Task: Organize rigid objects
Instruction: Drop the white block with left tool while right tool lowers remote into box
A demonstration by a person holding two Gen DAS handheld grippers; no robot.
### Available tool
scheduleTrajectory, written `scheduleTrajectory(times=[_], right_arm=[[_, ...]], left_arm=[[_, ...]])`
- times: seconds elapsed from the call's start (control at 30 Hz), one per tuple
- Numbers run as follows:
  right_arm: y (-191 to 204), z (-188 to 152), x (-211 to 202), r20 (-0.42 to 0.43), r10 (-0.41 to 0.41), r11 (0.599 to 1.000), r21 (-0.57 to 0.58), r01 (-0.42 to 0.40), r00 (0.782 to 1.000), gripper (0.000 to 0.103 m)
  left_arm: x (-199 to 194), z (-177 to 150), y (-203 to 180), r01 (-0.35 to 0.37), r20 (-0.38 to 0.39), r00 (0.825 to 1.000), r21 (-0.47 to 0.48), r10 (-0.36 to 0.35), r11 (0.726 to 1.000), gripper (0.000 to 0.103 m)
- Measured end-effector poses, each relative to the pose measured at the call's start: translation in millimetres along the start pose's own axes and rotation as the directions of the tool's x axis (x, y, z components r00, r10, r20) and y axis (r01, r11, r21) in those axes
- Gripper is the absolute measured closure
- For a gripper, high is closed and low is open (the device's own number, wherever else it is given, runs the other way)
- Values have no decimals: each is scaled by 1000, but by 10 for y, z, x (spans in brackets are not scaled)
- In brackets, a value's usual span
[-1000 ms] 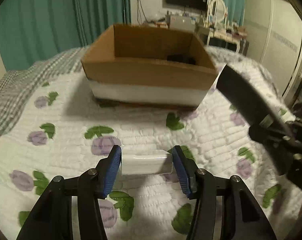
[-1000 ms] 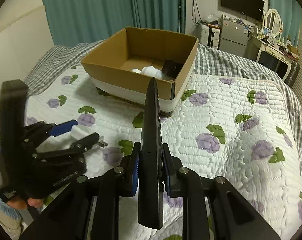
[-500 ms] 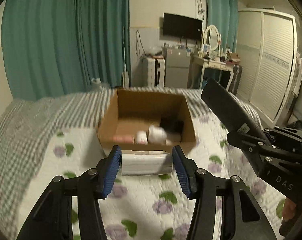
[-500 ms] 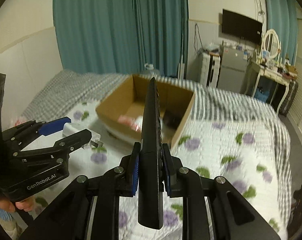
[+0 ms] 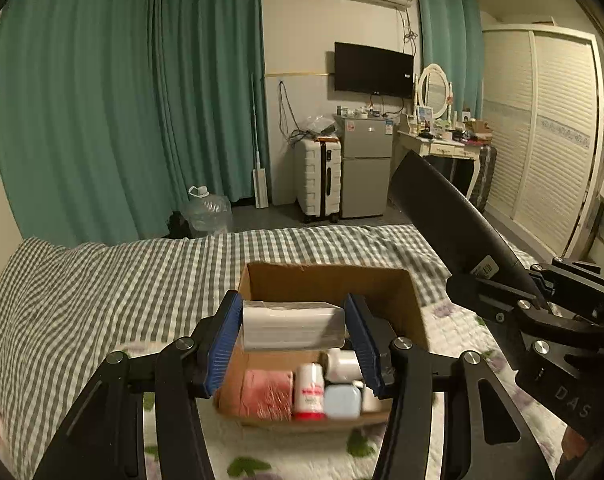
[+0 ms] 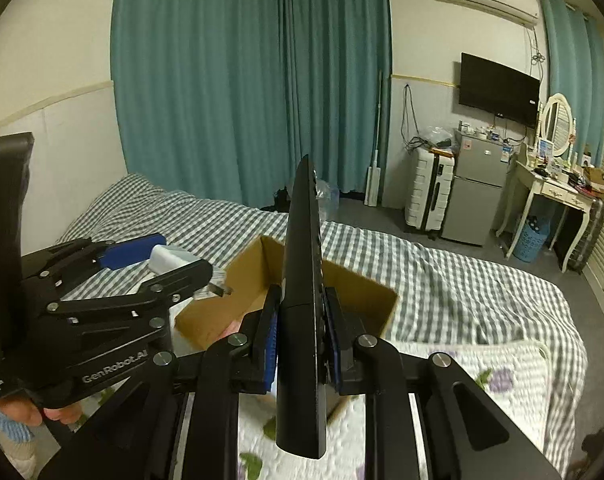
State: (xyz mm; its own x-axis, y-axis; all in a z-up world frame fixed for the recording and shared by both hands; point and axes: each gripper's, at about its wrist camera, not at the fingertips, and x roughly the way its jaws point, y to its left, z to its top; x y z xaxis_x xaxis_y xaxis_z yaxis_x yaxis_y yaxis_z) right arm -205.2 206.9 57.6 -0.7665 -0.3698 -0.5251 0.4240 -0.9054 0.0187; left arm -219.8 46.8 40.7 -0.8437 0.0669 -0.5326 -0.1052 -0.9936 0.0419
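Hovering over the cardboard box (image 5: 326, 280), left gripper (image 5: 294, 336) clamps white charger (image 5: 292, 326); right gripper (image 6: 302, 336) clamps remote (image 6: 302, 300).

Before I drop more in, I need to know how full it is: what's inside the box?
In the box: a pink pack, a red-and-white bottle, a pale blue case and a white bottle. The charger in the left claw covers the middle.
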Motion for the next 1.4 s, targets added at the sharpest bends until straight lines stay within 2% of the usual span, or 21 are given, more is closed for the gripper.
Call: scheduleTrajectory(times=[0.23, 0.33, 0.5, 0.6, 0.77, 0.9, 1.1, 1.27, 1.33, 1.4], right_arm=[[-173, 184, 618, -16, 13, 1000, 0, -13, 1000, 84], [-236, 213, 848, -27, 9, 1000, -1, -9, 1000, 84], [-382, 34, 1185, -77, 31, 999, 22, -29, 997, 84], [-393, -93, 1338, -126, 25, 1000, 19, -23, 992, 84], [-324, -187, 1419, -169, 11, 1000, 6, -11, 986, 84], [-282, -241, 1398, -177, 14, 1000, 1, -14, 984, 84], [-258, -286, 1421, -200, 14, 1000, -1, -15, 980, 84], [-260, -394, 1589, -244, 28, 1000, 5, -27, 969, 84], [-283, -412, 1624, -238, 40, 999, 15, -37, 970, 84], [-317, -408, 1617, -209, 38, 999, 36, -31, 977, 73]], left_arm=[[607, 86, 64, -11, -22, 1000, 56, 12, 998, 49], [840, -34, 91, 26, -52, 998, 48, -23, 998, 49], [1175, -345, 50, 89, -139, 987, 44, -82, 995, 49], [1282, -441, -7, 80, -164, 984, 53, -70, 995, 49], [1357, -515, -22, 80, -200, 977, 52, -68, 995, 47], [1293, -496, 40, 61, -185, 981, 29, -55, 998, 47], [1103, -430, 111, 42, -119, 992, 56, -35, 998, 44], [1131, -385, 194, 30, -116, 993, 49, -24, 998, 44], [1126, -367, 225, 26, -114, 993, 43, -21, 999, 44], [1091, -357, 244, 26, -106, 994, 38, -22, 999, 44]])
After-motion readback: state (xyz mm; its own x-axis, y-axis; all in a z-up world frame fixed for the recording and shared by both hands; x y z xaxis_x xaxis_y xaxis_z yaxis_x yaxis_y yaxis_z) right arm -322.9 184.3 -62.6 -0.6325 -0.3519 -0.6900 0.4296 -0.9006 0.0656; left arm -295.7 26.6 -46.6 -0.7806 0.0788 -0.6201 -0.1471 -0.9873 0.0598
